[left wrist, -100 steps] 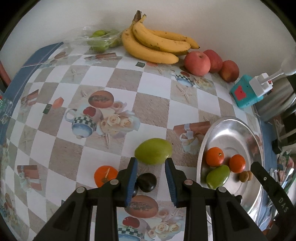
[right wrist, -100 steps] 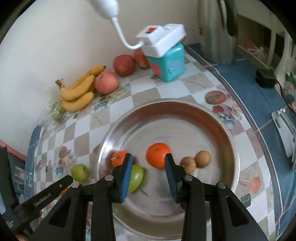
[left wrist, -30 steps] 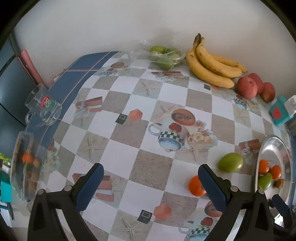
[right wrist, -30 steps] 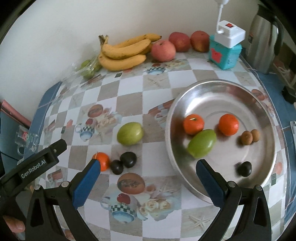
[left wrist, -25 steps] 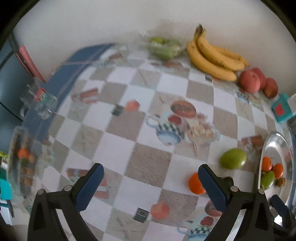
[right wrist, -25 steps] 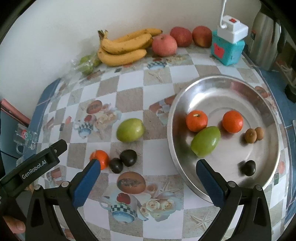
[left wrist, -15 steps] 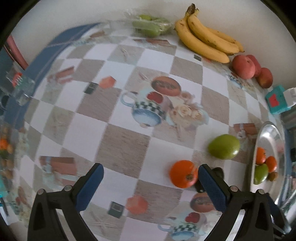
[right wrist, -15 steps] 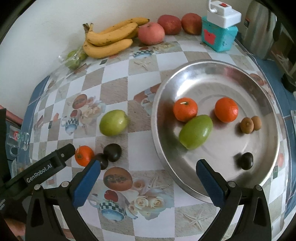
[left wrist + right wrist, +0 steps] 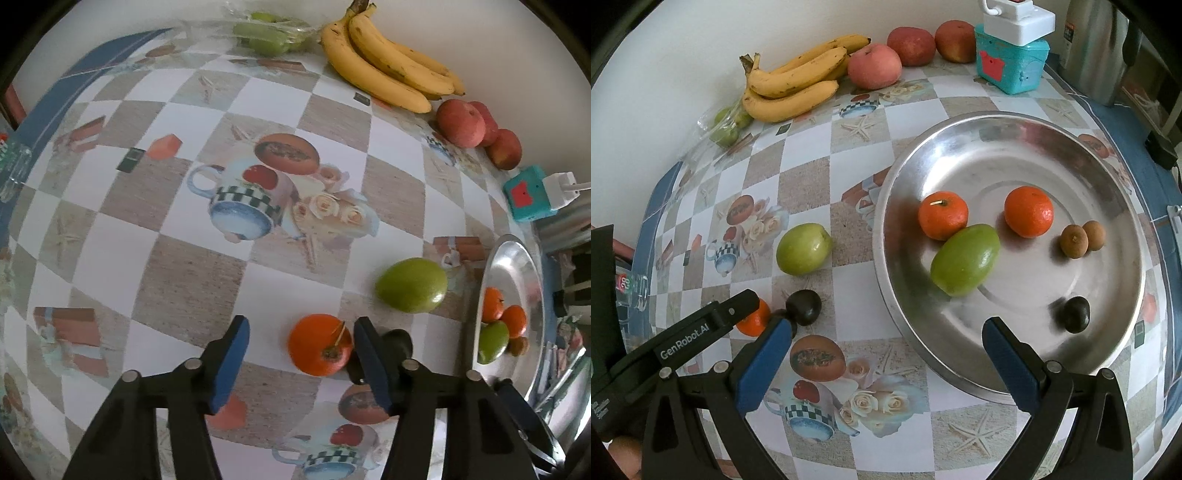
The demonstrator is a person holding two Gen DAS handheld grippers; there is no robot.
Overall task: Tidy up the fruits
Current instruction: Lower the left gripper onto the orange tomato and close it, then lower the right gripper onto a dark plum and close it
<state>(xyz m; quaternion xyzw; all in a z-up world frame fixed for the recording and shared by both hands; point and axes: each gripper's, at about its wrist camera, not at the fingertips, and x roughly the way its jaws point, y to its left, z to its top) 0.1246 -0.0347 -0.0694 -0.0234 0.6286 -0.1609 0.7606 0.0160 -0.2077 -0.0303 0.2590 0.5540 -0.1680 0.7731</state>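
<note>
Left gripper [image 9: 301, 345] fingers spread around orange [image 9: 320, 344], right gripper [image 9: 886, 338] spread wide over tray rim [image 9: 886, 280].

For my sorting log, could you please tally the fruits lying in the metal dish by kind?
Oranges: 2
Green fruit: 1
Brown fruits: 2
Dark fruit: 1
Total: 6 in the dish

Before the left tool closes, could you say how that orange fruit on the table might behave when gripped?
The orange fruit looks round, so it may roll if nudged. Its skin appears smooth, so it could slip. It sits off-centre in the left tool, near one pad.
</note>
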